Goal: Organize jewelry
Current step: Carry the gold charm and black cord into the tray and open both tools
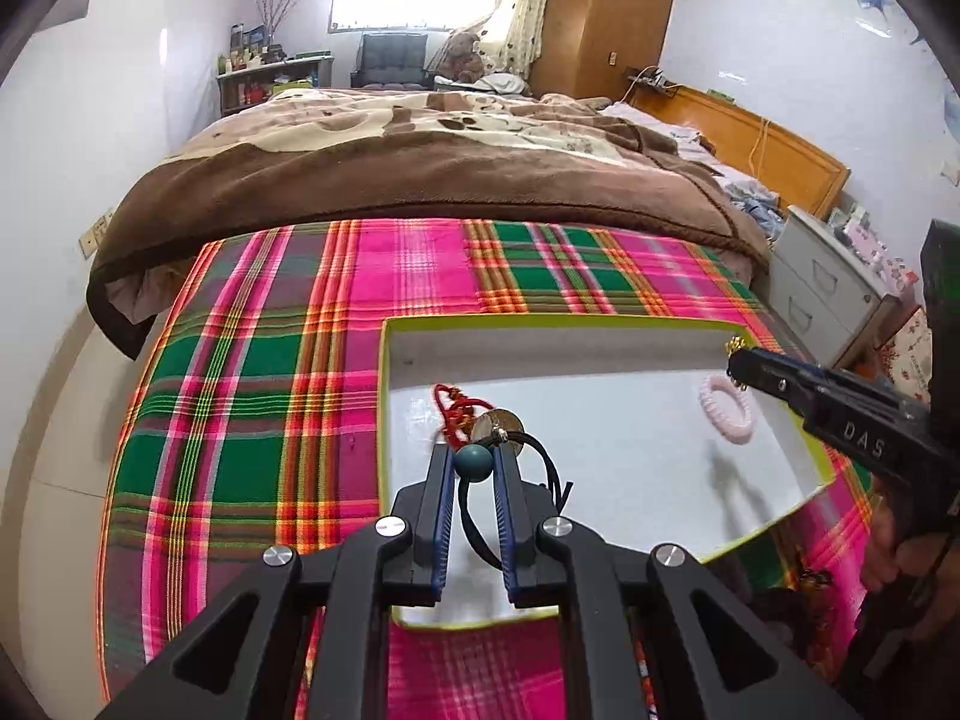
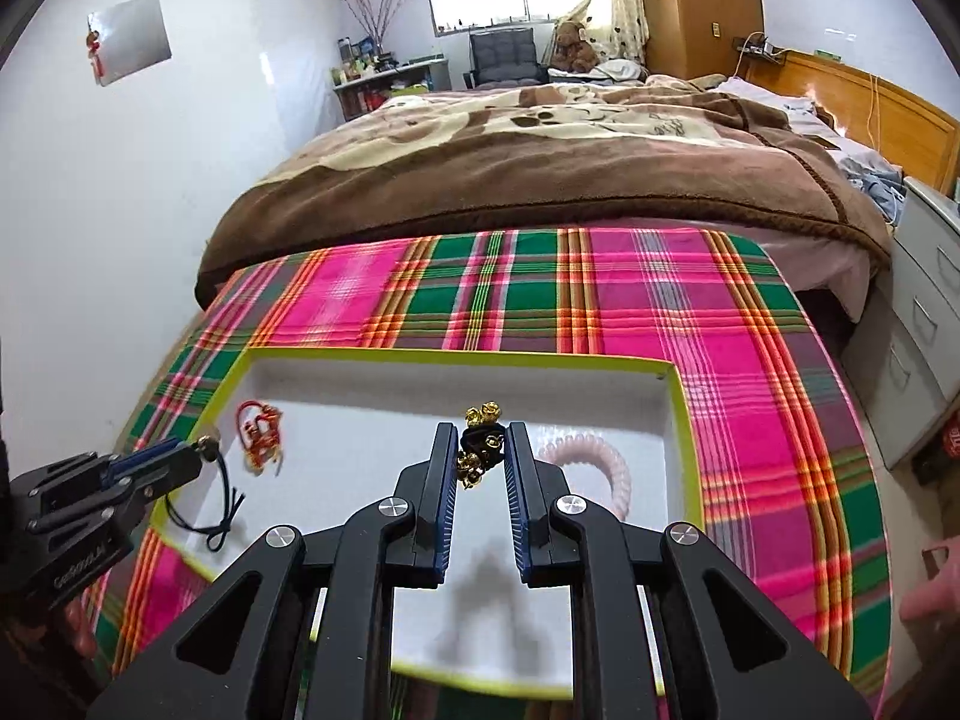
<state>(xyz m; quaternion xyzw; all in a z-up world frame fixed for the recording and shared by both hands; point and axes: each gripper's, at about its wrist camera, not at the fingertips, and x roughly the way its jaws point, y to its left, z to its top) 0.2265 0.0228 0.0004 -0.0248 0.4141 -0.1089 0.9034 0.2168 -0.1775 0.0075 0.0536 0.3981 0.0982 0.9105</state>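
Observation:
A shallow white box with a yellow-green rim (image 1: 384,396) (image 2: 681,420) lies on the plaid cloth. My left gripper (image 1: 474,462) is shut on a black cord necklace with a teal bead (image 1: 473,464) and a silver pendant, held over the box's left part; its cord (image 2: 225,510) hangs down. My right gripper (image 2: 478,450) is shut on a black tie with gold bells (image 2: 480,417), held over the box's right part. A red knot charm (image 1: 453,411) (image 2: 259,432) and a pink coil hair tie (image 1: 726,408) (image 2: 606,465) lie in the box.
The pink and green plaid cloth (image 1: 252,372) (image 2: 750,360) covers the surface around the box. A bed with a brown blanket (image 1: 390,168) stands behind. A grey drawer cabinet (image 1: 822,282) stands at the right.

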